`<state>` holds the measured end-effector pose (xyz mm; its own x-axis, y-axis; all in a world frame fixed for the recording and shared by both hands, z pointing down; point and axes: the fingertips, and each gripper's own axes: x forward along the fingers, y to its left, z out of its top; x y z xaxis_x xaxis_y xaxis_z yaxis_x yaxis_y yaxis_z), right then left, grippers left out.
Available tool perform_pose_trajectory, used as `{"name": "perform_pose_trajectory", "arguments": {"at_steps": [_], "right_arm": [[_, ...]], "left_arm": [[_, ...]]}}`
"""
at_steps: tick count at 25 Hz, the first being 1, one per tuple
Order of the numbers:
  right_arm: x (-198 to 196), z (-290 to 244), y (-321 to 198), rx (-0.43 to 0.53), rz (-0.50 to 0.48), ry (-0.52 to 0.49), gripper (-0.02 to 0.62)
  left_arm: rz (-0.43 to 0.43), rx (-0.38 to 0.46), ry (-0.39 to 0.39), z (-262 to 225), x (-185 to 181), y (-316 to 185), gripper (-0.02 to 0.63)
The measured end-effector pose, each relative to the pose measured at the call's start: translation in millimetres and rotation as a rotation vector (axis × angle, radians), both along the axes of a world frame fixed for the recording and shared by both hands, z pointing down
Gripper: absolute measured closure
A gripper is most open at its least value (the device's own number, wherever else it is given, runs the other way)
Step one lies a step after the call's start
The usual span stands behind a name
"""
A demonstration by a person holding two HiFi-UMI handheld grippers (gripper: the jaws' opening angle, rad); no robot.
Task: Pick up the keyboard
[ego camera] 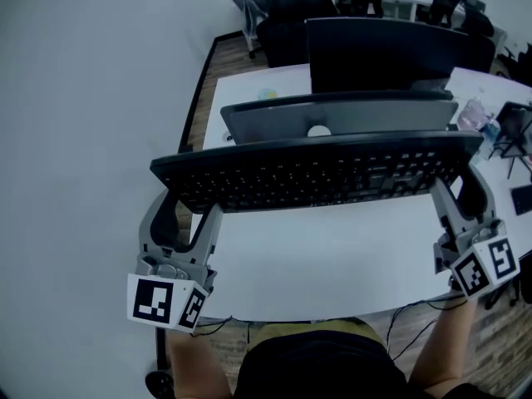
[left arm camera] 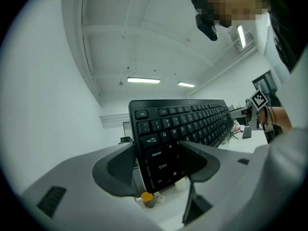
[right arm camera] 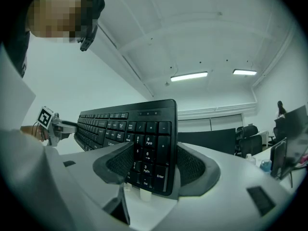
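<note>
Keyboard (ego camera: 316,173) sits pinched between my left fingers (left arm camera: 118,170) at one end and right fingers (right arm camera: 195,170) at the other, clear above the counter (ego camera: 332,260). Best to raise both ends evenly, no twisting.

1. Left grey plastic two-jaw gripper (ego camera: 189,209), black-and-white marker cube at its rear: we are holding it about level, its jaws pressing on the left end of the long black keyboard (ego camera: 316,171).
2. Right grey plastic two-jaw gripper (ego camera: 460,192), same cube: we are clamping it on the keyboard's right end, about level.
3. Forearms (ego camera: 440,343): we are reaching them forward, well apart.
</note>
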<state>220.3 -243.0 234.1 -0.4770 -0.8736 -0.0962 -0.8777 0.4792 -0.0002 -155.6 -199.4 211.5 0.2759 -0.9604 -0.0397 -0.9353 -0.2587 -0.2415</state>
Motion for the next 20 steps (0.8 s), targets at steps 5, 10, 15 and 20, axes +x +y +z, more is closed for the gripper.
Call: {"name": "perform_pose_trajectory", "arguments": {"at_steps": [5,10,15,20], "right_arm": [[22,-10,3,0.019,-0.003,-0.011,0.302],[23,-13,4,0.049,0.011,-0.015,0.302],[23,-13,4,0.061,0.017,-0.013,0.302],[23,-14,5,0.062,0.023,-0.010,0.302]], "left_arm": [[-0.005,0.016,-0.019,-13,22,6,0.321],[0.003,0.031,-0.026,-14,22,5,0.325],[0.005,0.035,-0.026,-14,22,4,0.327],[0.010,0.035,-0.023,-13,22,3,0.328]]}}
